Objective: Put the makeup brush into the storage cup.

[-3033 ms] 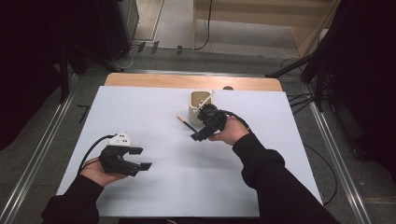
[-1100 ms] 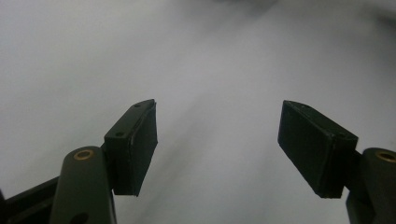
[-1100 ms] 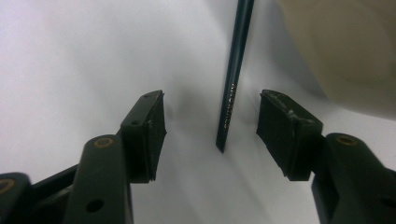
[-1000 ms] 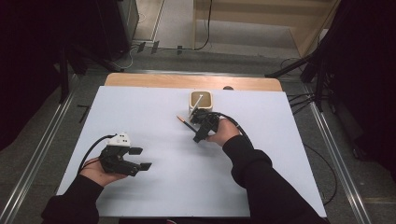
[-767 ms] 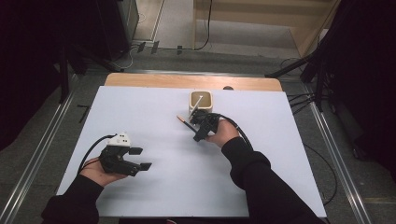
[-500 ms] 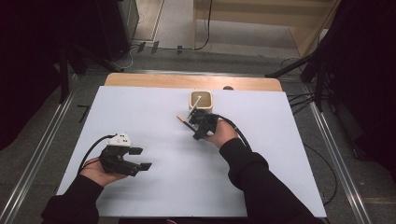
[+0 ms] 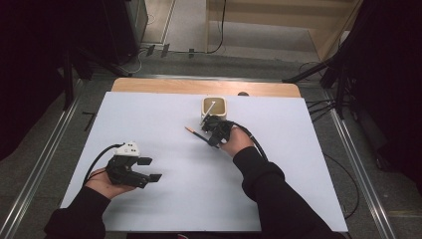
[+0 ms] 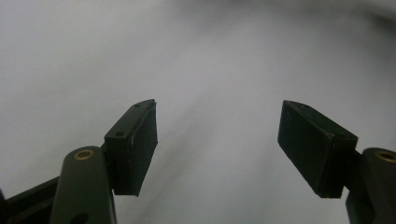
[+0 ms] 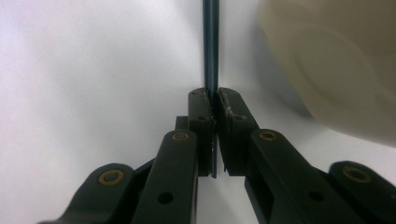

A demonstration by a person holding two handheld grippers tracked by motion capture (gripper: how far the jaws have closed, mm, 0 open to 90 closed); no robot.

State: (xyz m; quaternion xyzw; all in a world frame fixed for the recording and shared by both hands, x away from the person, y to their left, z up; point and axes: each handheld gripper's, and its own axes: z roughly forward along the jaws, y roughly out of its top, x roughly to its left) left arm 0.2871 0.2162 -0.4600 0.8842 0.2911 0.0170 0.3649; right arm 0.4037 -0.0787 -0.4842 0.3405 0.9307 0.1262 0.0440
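Observation:
A thin dark pencil (image 7: pixel 195 132) with a pale wooden end lies on the white table (image 7: pixel 164 209), just in front of a cream square cup (image 7: pixel 214 107) that holds a white stick. My right gripper (image 7: pixel 206 137) sits low over the pencil's near end. Its jaws have just been closing, and in the right gripper view the right gripper (image 9: pixel 215 95) is shut on the pencil (image 9: pixel 211 46), with the cup (image 9: pixel 336 60) close on the right. At the table's near left, my left gripper (image 7: pixel 150 169) rests open. In its own view the left gripper (image 8: pixel 217 135) holds nothing.
The wooden table edge (image 7: pixel 199 87) shows behind the white sheet. Metal rails (image 7: pixel 45 164) run along both sides on the floor. Dark stands and cables (image 7: pixel 338 74) are off the far right corner.
My right gripper shifted slightly left onto the pencil and closed on it. The left hand and its gripper stayed still.

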